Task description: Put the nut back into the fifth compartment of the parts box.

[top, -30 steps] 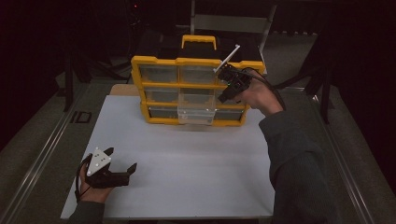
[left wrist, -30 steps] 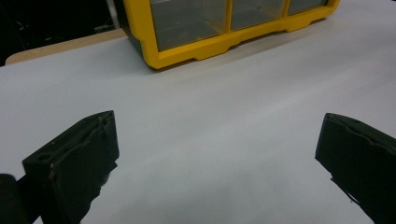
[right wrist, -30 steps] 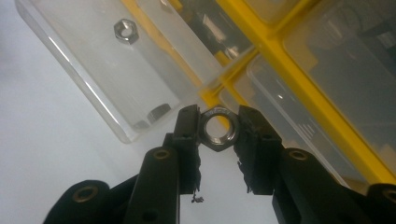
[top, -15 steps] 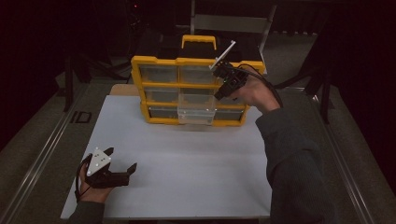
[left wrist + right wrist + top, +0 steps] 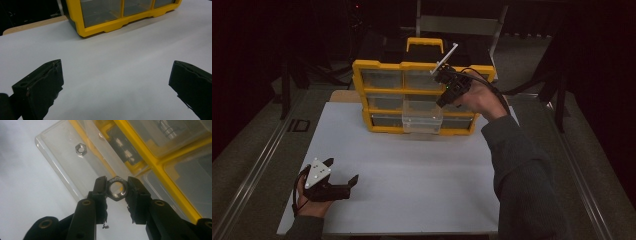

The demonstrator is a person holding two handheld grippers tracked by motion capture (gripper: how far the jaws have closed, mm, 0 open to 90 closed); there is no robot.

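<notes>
A yellow drawer cabinet stands at the back of the white table. Its bottom middle clear drawer is pulled out. My right gripper is shut on a steel hex nut, held above that open drawer. A second, smaller nut lies in the drawer. In the high view the right gripper hovers in front of the cabinet's right upper drawers. My left gripper rests on the table near the front left corner, jaws wide apart with nothing between them; the cabinet's lower left corner lies ahead of it.
The cabinet has a yellow carry handle on top and several clear drawers. White table surface stretches between the left gripper and the cabinet. A metal rail runs along the table's left side. Dark frames stand behind the cabinet.
The right hand and its gripper have lifted slightly up and away from the open drawer, staying shut. The left gripper has not moved.
</notes>
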